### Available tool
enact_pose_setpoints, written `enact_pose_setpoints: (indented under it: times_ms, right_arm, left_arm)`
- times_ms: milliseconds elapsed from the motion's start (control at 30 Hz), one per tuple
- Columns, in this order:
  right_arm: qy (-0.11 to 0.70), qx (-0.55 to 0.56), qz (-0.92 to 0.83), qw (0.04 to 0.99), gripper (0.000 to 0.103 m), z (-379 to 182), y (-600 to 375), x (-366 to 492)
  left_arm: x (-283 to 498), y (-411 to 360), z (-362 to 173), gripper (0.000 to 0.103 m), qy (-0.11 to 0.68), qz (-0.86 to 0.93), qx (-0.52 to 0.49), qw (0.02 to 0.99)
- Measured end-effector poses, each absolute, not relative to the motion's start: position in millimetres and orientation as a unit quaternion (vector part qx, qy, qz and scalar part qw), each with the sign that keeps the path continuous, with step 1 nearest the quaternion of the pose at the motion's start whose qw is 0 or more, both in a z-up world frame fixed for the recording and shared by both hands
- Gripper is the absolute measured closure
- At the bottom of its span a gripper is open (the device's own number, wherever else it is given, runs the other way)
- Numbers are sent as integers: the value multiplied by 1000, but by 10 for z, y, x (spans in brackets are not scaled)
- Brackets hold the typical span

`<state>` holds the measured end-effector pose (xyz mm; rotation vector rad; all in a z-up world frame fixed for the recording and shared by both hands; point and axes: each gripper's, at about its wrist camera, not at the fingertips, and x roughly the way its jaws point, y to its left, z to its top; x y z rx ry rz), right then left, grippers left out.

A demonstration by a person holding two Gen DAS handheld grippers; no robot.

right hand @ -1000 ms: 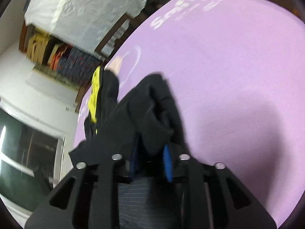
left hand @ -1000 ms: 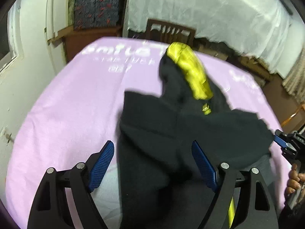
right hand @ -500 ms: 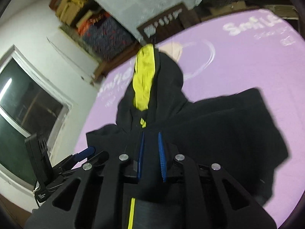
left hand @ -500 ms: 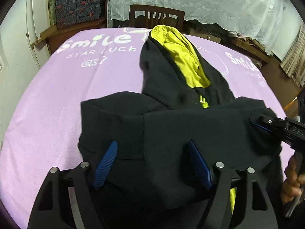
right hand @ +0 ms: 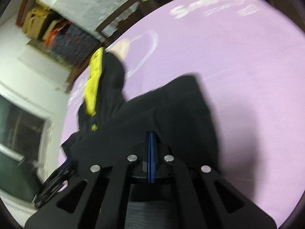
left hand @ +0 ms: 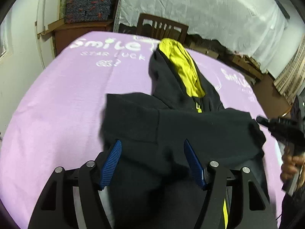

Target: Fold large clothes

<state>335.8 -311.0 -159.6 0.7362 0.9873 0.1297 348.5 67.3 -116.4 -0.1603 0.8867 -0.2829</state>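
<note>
Mid-fold, my left gripper point(left hand: 152, 164) closes around the black hoodie point(left hand: 181, 126) at frame centre on the purple worktop point(left hand: 57, 114); my right gripper point(right hand: 151, 143) is clamped shut, blades together, apparently empty

Dim indoor light, heavy fisheye bending and dark corners; the right wrist view is motion-blurred.

Black hoodie point(left hand: 190, 129) with bright yellow hood lining point(left hand: 183, 68) and a yellow zip strip. Lilac bedsheet point(left hand: 57, 105) printed with white lettering. Far off, white crinkled cloth point(left hand: 209, 9) and a dark brown wooden chair point(left hand: 162, 26). Far left, grey-blue blankets point(left hand: 87, 2) flecked with red. Black left gripper point(left hand: 152, 162) and right gripper point(right hand: 150, 139), both with ribbed blue pads point(left hand: 111, 164).
</note>
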Motion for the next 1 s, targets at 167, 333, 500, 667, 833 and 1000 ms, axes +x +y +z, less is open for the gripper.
enact_pose_setpoints:
  times_ms: [167, 333, 500, 667, 833, 1000]
  right_arm:
    - [424, 332, 91, 838, 76, -1080, -2957, 3577]
    - [415, 270, 105, 862, 66, -759, -2563, 3982]
    - [426, 247, 99, 865, 66, -973, -2213, 4532]
    - [440, 230, 91, 863, 62, -1302, -1999, 5031]
    - [435, 195, 98, 873, 45, -1468, -1730, 5350]
    - [461, 144, 56, 874, 80, -1702, -1564, 5496]
  left_arm:
    - [3457, 726, -1346, 28, 450, -122, -72, 882]
    - [3481, 698, -1464, 17, 459, -114, -82, 877]
    - [3491, 622, -1482, 13, 458, -103, -60, 881]
    - [3504, 591, -1492, 9, 460, -98, -52, 881]
    - [3503, 566, -1499, 6, 461, -96, -47, 881]
    - [3506, 580, -1498, 6, 461, -98, -49, 881]
